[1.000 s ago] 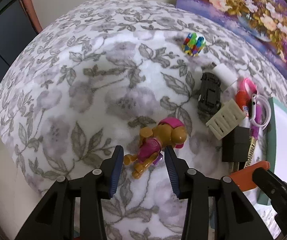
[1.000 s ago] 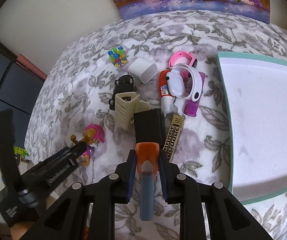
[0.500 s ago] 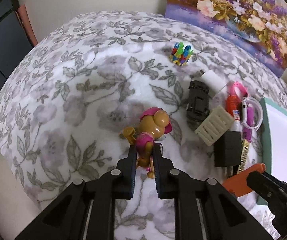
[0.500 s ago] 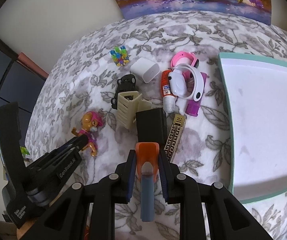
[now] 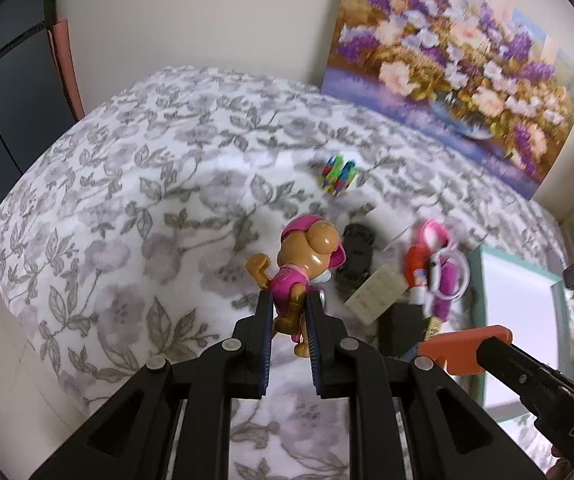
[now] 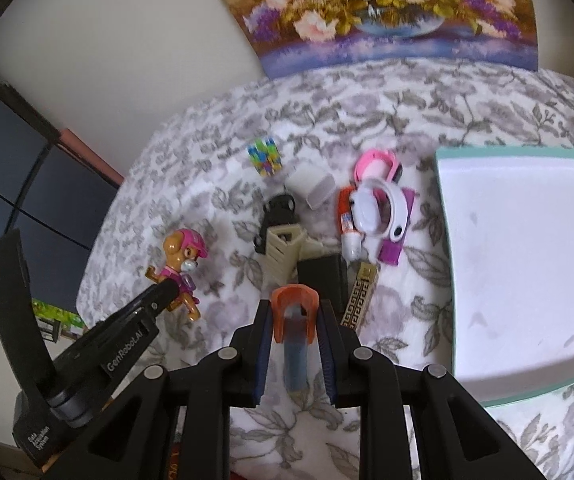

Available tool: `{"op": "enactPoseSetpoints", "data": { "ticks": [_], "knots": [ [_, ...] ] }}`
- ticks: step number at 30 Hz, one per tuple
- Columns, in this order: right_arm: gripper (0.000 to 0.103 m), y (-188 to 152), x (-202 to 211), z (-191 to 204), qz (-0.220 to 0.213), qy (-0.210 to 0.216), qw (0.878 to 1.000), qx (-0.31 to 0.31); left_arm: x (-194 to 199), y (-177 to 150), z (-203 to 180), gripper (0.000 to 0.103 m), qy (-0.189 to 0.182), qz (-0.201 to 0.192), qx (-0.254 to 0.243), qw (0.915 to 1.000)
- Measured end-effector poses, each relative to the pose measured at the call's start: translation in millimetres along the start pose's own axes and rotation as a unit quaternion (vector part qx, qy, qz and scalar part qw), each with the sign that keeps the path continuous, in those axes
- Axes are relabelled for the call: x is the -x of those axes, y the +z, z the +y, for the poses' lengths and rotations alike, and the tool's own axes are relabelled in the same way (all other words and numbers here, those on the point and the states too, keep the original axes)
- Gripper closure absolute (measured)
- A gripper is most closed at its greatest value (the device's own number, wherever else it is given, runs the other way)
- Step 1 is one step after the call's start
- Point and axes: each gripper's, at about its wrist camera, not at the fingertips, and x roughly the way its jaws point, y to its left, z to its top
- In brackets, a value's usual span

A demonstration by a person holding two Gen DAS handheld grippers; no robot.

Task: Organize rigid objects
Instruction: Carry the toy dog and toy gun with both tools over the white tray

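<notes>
Floral bedspread (image 5: 135, 200) under a flower painting (image 5: 447, 60). Left gripper (image 5: 290, 312) clamps a pink toy dog (image 5: 307, 256) raised at left; right gripper (image 6: 293, 320) clamps an orange tool (image 6: 293, 300) near a white tray (image 6: 527, 240).

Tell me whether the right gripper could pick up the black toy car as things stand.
Probably not: the right gripper is already shut on an orange-and-blue tool, and the cream hair claw lies against the black toy car on the near side.
</notes>
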Motion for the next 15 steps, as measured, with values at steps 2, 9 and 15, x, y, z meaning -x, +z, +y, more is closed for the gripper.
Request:
{"op": "enactPoseSetpoints", "data": {
  "ticks": [2,9,15],
  "knots": [
    [0.079,2.5,8.4,0.0,-0.014,0.004,1.0,-0.001,7.8,2.3,-3.7,0.087,-0.003,-0.008,-0.001,1.0],
    [0.079,11.1,49.0,-5.5,-0.074,0.018,0.997,-0.009,28.0,9.0,-19.7,0.087,-0.019,-0.026,-0.009,0.9994],
    [0.08,19.6,97.4,-20.7,-0.146,-0.005,0.989,-0.016,40.5,16.5,-48.9,0.087,-0.031,-0.036,-0.034,0.9983]
  ]
}}
